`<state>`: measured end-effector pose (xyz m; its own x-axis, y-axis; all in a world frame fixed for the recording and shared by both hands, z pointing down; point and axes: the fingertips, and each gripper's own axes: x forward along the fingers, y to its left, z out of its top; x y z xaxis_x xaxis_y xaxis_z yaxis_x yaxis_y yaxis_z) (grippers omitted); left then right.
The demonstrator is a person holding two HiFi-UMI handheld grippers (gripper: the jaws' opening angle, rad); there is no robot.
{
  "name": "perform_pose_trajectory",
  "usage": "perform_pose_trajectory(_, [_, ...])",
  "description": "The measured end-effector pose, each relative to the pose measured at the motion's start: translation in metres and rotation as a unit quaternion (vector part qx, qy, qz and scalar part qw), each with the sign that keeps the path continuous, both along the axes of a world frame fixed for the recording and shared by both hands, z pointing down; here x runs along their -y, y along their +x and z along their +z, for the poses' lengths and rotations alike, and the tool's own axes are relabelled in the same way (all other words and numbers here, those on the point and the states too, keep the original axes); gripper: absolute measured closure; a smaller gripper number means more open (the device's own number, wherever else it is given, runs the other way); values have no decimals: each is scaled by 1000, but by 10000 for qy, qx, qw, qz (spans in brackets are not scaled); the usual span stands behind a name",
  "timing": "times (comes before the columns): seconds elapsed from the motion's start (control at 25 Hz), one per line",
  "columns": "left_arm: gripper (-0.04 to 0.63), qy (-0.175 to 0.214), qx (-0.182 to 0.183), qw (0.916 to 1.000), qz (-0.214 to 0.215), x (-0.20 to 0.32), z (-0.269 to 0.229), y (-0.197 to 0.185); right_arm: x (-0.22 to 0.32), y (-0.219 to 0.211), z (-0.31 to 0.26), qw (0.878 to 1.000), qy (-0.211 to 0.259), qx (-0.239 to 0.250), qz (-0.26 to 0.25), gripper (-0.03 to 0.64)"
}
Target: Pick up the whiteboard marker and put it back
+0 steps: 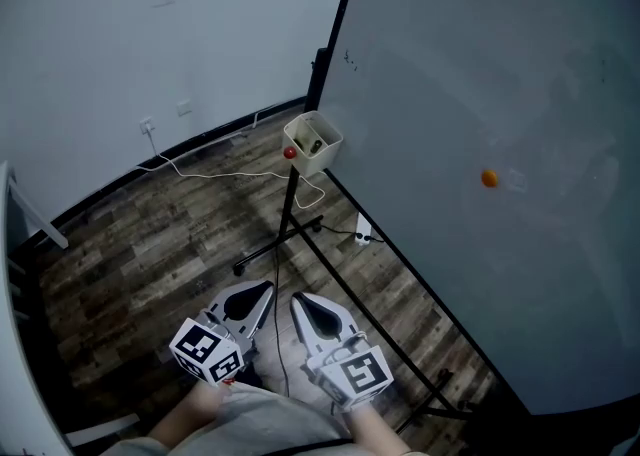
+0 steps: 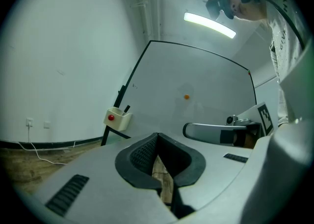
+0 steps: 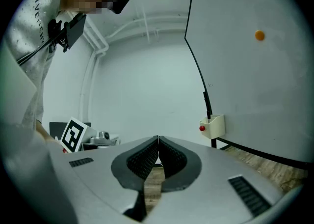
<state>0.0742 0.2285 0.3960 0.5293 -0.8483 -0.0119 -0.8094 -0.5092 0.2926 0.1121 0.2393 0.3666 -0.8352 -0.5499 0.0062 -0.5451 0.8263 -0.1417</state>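
Pale grey and blank, the one whiteboard [image 1: 480, 94] takes up the whole right side of my head view. It is framed in black and carried on a black stand [image 1: 283, 234] whose legs spread across the floor. Behind it is a plain white wall [image 1: 150, 24], and below that a floor [image 1: 130, 254] of dark wood-look planks.

Next in size are my two grippers, low in the head view and side by side, both pointing level toward the board. The left gripper [image 1: 266, 287] has its jaws clenched tip to tip. In its own view I see only floor through the gap lower down, so it grips nothing. The right gripper [image 1: 297, 298] is the same, with its ribbed pads pressed together and nothing between them. Each carries one cube with square markers, two cubes in all: one on the left [image 1: 207, 349] and one on the right [image 1: 360, 374].

One cream holder [image 1: 331, 150] hangs at the whiteboard's left edge, well apart from both grippers. One whiteboard marker [image 1: 316, 145] sits inside it, a dark stub that pokes above the rim in the left gripper view [image 2: 126, 108]. I can't make out its cap colour.

One white cable [image 1: 220, 174] trails across the floor to one wall socket [image 1: 148, 127].

Smallest are two round dots. One orange magnet [image 1: 489, 178] is stuck on the board face, and one red dot [image 1: 290, 152] is on the holder's outer wall.
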Motion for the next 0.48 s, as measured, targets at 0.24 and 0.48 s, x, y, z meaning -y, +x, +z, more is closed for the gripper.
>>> perform_pose_trajectory(0.24, [580,13,-31,9998,185,31,2,-2,21,-9,8,9999,36,98,-53,597])
perform_pose_trajectory(0.48, [580,31,-25,9991,425,85,1,-14,65,-29,10,10000,31,-54,18,597])
